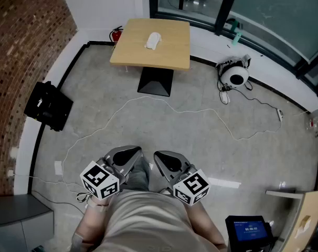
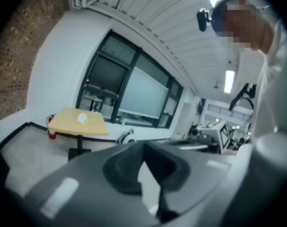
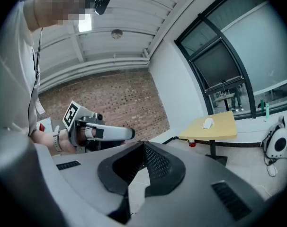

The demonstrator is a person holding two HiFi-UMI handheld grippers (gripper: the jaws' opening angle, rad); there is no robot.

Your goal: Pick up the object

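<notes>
A small white object (image 1: 153, 40) lies on a square wooden table (image 1: 169, 54) far ahead across the room. The same white object (image 2: 82, 118) shows small in the left gripper view, and the white object (image 3: 208, 123) in the right gripper view too. My left gripper (image 1: 128, 155) and right gripper (image 1: 167, 158) are held close to the person's body, side by side, well short of the table. Both are shut with nothing between their jaws. The right gripper view also catches the left gripper (image 3: 129, 134) beside it.
The table (image 2: 91, 124) stands on a black pedestal base (image 1: 156, 81). A white cable (image 1: 164, 108) snakes over the grey floor. A black bag (image 1: 48, 105) leans at the left wall, a round white device (image 1: 234, 76) sits by the window, and a red extinguisher (image 1: 116, 34) stands in the corner.
</notes>
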